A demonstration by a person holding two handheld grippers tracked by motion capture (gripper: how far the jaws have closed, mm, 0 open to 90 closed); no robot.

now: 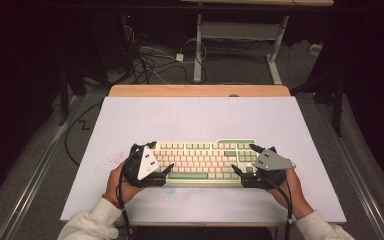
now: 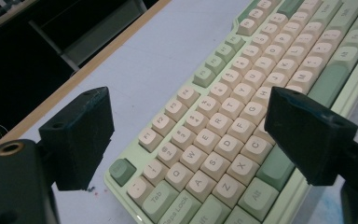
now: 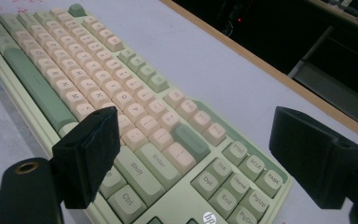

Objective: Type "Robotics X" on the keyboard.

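Keyboard (image 1: 202,162): green case, cream and green keys, lying flat near the front middle of the white counter (image 1: 195,120), its long side square to my edge.
Step in hand: I read this as taking hold of both ends so I can lift or shift it, one hand-held gripper per end.
Left hand-held gripper (image 2: 186,135): jaws spread wide with nothing between them, straddling the left end; in its own view the Tab and Caps Lock (image 2: 175,212) corner sits in the gap.
Right hand-held gripper (image 3: 191,156): also spread wide and empty, over the right end, with the Enter key (image 3: 158,163) and the navigation cluster (image 3: 235,179) between its jaws.
Contact: neither pair of jaws looks to be pressing the case yet; I cannot tell how near the lower jaw tips are to the counter.
Grip advice: I would close across the case's front and back edges, not down on the keycaps, which could pop off or slip.
Symmetry: both grippers should bite equally far in from the ends, or the board will twist when raised.
Closing: slow and together, watching each gripper view for the case edge meeting the pad.
Risk: the cables (image 1: 285,200) trailing toward my sleeves could drag across the front edge, so I would keep them slack.
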